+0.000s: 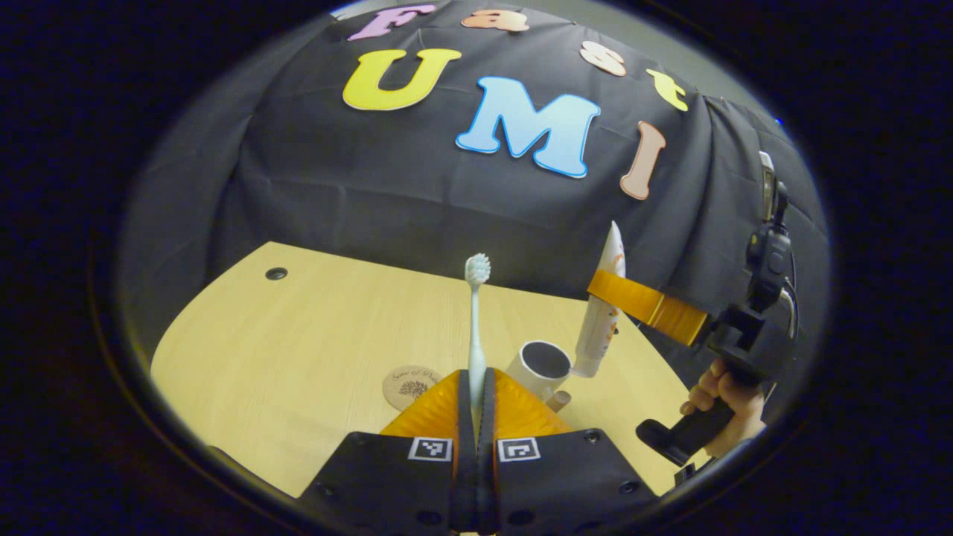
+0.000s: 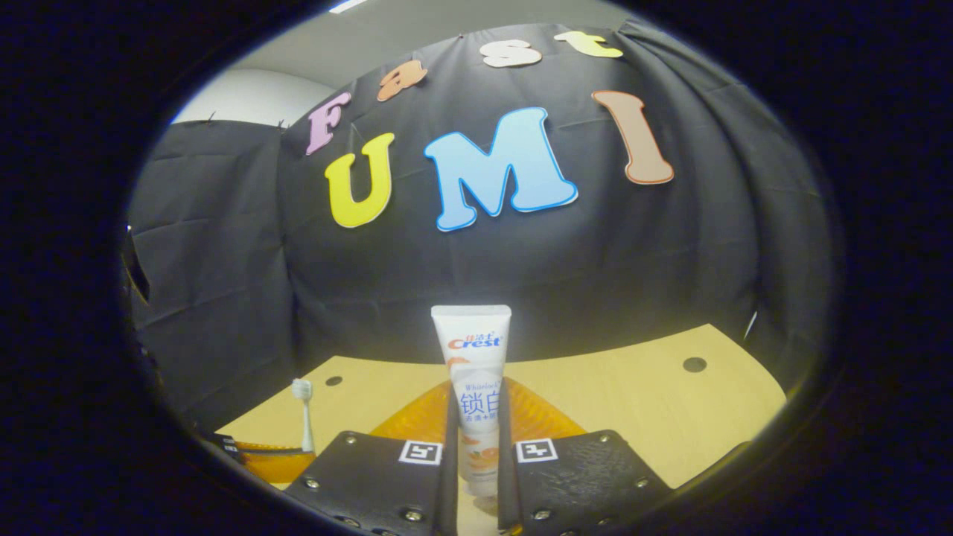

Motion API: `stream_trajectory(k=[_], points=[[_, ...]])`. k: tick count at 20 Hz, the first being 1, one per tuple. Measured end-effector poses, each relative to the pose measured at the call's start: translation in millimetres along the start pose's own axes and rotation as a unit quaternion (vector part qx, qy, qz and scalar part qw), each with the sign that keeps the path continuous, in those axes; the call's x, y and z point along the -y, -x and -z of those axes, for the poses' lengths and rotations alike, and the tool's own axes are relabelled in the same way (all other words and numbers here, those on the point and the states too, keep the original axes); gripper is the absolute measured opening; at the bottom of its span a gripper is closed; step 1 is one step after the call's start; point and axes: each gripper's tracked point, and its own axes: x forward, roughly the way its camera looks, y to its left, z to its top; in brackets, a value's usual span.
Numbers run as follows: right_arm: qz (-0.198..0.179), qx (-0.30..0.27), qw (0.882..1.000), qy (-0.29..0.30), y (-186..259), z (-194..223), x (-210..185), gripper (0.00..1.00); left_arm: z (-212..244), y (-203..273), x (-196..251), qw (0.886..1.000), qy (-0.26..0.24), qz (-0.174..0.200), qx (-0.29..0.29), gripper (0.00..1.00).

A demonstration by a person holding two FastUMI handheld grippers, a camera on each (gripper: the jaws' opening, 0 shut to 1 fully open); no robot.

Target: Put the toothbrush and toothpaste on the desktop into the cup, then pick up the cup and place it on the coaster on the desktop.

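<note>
Both clamped: left gripper (image 1: pixel 476 394) pinches upright toothbrush (image 1: pixel 476 320), right gripper (image 2: pixel 476 447) pinches toothpaste (image 2: pixel 475 372) just over cup (image 1: pixel 541 365). Coaster (image 1: pixel 408 386) beside cup, near desktop's (image 1: pixel 298 335) front edge; far side open.

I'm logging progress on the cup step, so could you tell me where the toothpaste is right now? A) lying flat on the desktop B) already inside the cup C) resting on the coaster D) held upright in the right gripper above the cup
D: the right gripper clamps the toothpaste upright, and the left gripper view shows its cap end just above the rim of the cup.
</note>
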Motion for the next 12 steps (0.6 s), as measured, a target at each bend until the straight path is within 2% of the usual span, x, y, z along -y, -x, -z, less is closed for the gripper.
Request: stream_trajectory(k=[4,8,12], points=[[0.01,0.007,1.0,0.011,-24.9,15.2,9.5,0.22,-5.3,-0.9,3.3,1.0,-0.011,0.005,0.006,0.08],[0.022,-0.033,0.999,0.024,-46.5,48.1,19.1,0.19,-6.8,-5.1,2.5,1.0,-0.015,0.006,0.002,0.08],[0.028,-0.072,0.996,0.039,-49.4,77.5,21.5,0.24,-3.6,-8.1,2.9,1.0,-0.019,0.007,-0.005,0.08]])
